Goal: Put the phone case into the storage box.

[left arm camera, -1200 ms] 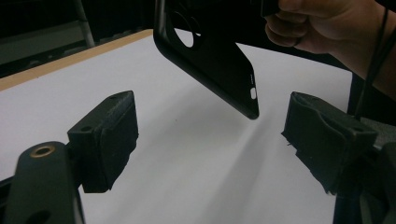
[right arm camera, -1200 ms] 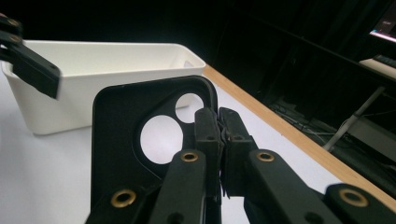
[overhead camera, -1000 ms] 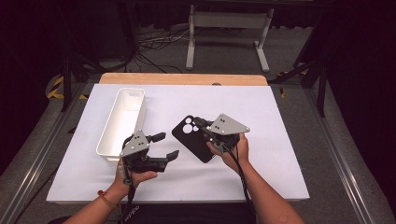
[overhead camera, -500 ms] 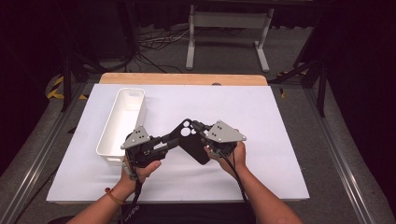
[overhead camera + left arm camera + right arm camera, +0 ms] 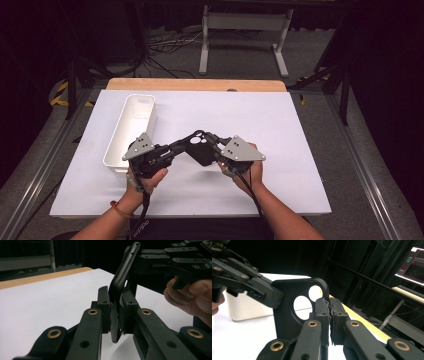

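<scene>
Hanging above the white table (image 5: 280, 130), just off the surface, a black phone case (image 5: 200, 152) is held between the two grippers near the front middle, beside the white bin (image 5: 131, 131). Its long axis runs diagonally, with the camera-cutout end pointing away toward the table's far left and the plain end toward the person. It is a thin, matte shell with two round holes in a raised corner frame, and it bows a little. The left gripper (image 5: 186, 145) has just closed its jaws, and its pads pinch the case's edge. The right gripper (image 5: 216, 146) is clamped tight on the opposite edge.
</scene>
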A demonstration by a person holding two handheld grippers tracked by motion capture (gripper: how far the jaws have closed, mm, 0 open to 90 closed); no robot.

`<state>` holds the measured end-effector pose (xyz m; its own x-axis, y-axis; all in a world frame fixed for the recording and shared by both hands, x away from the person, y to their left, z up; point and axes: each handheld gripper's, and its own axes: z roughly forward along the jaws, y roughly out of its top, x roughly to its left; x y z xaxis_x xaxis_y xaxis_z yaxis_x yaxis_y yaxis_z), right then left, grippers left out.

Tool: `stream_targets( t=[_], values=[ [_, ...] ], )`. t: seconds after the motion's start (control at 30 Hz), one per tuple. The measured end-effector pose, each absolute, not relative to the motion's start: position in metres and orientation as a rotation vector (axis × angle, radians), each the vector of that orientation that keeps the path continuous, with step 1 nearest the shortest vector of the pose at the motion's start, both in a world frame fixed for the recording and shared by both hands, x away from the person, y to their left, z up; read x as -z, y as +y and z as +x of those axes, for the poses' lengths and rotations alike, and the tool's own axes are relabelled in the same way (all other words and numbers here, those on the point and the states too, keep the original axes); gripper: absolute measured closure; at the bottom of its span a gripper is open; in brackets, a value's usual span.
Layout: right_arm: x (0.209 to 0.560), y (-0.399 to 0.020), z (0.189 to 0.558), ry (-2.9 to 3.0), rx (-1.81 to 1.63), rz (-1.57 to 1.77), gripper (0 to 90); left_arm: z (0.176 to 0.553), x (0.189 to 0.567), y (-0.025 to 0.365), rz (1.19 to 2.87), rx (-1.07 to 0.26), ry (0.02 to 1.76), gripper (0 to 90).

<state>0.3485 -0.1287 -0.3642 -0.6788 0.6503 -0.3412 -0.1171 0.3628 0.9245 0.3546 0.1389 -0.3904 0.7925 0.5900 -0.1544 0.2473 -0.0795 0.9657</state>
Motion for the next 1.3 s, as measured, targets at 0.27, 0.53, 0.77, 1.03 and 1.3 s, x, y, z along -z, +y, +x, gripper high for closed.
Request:
stream_targets(
  t=[0.27, 0.53, 0.77, 1.03, 1.3],
  values=[
    [0.363, -0.125, 0.342, 1.894, -1.410, 0.456, 86.7, 0.353, 0.383, 0.144, 1.674, -0.380, 0.648, 82.1],
    [0.364, -0.124, 0.343, 1.906, -1.427, 0.467, 86.0, 0.352, 0.378, 0.146, 1.707, -0.423, 0.616, 82.5],
    [0.364, -0.124, 0.343, 1.916, -1.433, 0.461, 85.4, 0.349, 0.373, 0.147, 1.727, -0.476, 0.584, 82.6],
    [0.361, -0.125, 0.342, 1.915, -1.443, 0.451, 80.2, 0.352, 0.373, 0.150, 1.736, -0.503, 0.597, 82.6],
    [0.360, -0.129, 0.345, 1.936, -1.444, 0.473, 75.8, 0.353, 0.371, 0.154, 1.751, -0.511, 0.593, 82.7]
  ],
)
